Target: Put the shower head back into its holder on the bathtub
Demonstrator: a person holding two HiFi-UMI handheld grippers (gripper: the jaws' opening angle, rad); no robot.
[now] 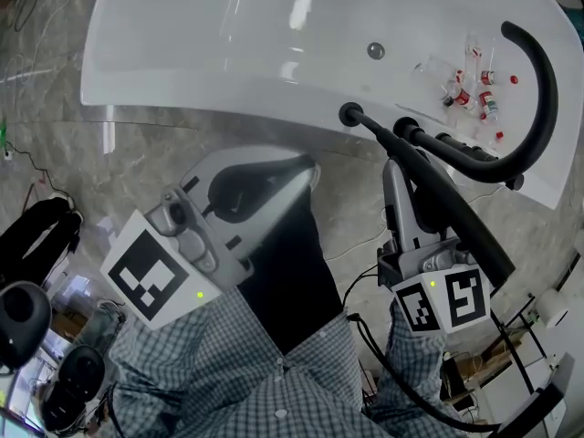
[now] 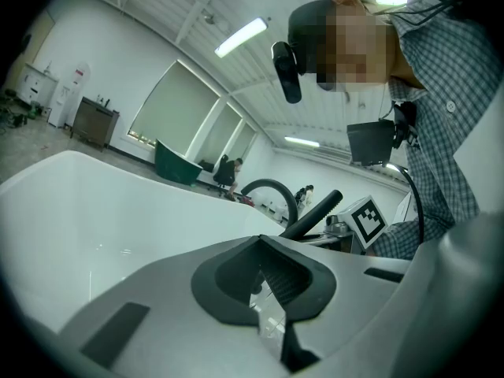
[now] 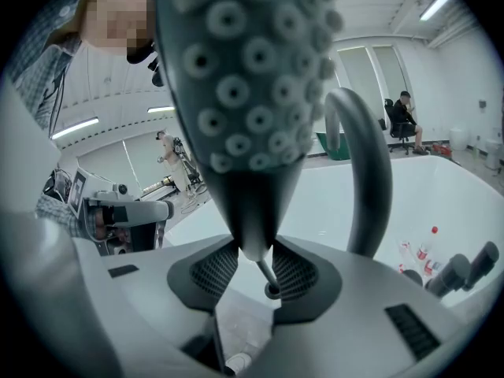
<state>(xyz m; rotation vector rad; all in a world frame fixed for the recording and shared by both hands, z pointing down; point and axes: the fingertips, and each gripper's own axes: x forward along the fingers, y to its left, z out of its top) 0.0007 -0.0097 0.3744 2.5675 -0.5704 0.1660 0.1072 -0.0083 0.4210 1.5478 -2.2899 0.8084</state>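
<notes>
The black shower head (image 1: 456, 210) is a long wand slanting from beside my right marker cube up to the tub rim. Its thin end meets the round black holder (image 1: 350, 114) on the white bathtub (image 1: 210, 85). My right gripper (image 1: 406, 179) is shut on the wand's neck. In the right gripper view the nozzle face (image 3: 244, 69) fills the top, the neck narrows between the pads (image 3: 293, 272), and the holder ring (image 3: 272, 290) lies just beyond. My left gripper (image 1: 308, 167) hangs over the floor before the tub, jaws together and holding nothing; it shows shut in its own view (image 2: 262, 262).
A curved black faucet spout (image 1: 546, 89) and two black knobs (image 1: 407, 128) stand on the rim right of the holder. Small red-capped bottles (image 1: 470, 94) lie inside the tub near the drain (image 1: 375, 50). Black gear (image 1: 36, 235) and cables sit on the marble floor at left.
</notes>
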